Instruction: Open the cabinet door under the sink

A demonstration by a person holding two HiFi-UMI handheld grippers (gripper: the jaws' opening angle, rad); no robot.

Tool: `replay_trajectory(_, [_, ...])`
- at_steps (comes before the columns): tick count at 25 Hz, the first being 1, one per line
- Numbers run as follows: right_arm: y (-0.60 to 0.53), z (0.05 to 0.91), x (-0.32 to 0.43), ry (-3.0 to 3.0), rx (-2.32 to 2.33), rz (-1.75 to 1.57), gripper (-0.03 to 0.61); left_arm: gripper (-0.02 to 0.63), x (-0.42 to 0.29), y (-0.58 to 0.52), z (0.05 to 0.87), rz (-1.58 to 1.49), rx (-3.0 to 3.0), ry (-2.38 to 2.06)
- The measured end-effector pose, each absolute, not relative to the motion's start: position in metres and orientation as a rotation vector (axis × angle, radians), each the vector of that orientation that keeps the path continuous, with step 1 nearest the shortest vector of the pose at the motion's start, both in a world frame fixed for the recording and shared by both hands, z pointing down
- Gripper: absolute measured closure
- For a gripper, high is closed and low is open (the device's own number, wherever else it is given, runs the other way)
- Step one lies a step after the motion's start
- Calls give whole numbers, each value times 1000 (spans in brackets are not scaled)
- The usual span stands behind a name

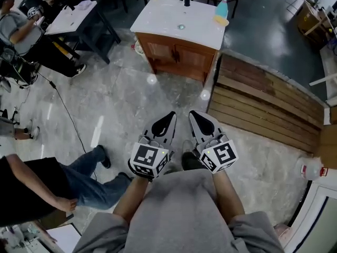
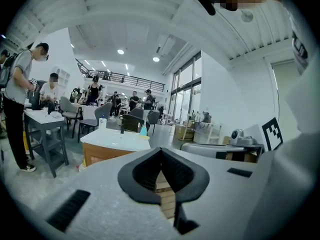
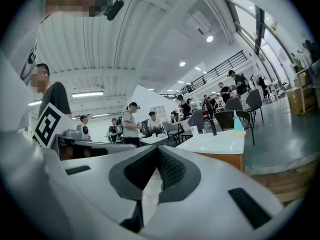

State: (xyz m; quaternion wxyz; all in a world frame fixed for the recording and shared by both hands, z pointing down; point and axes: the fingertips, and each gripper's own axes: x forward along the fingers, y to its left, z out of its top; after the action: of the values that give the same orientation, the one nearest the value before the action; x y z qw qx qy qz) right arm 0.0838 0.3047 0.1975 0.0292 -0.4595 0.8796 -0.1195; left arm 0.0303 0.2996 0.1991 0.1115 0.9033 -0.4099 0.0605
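The grey left gripper (image 1: pixel 169 117) is held with its jaws together and nothing is between them. The grey right gripper (image 1: pixel 195 116) is closed and empty too. The brown wooden cabinet door (image 1: pixel 196 62) under the white sink (image 1: pixel 179 15) is well ahead, shut. It should be approached first, and the jaws opened only near its handle.
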Motion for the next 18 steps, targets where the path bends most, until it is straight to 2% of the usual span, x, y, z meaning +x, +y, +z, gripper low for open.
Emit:
replay_trajectory(9, [256, 202, 108, 2688, -1372, -416, 569, 606, 54, 254, 202, 233, 2633, -1245])
replay_trajectory(18, [213, 217, 108, 2666, -1391, -491, 569, 606, 46, 208, 213, 253, 2608, -1255])
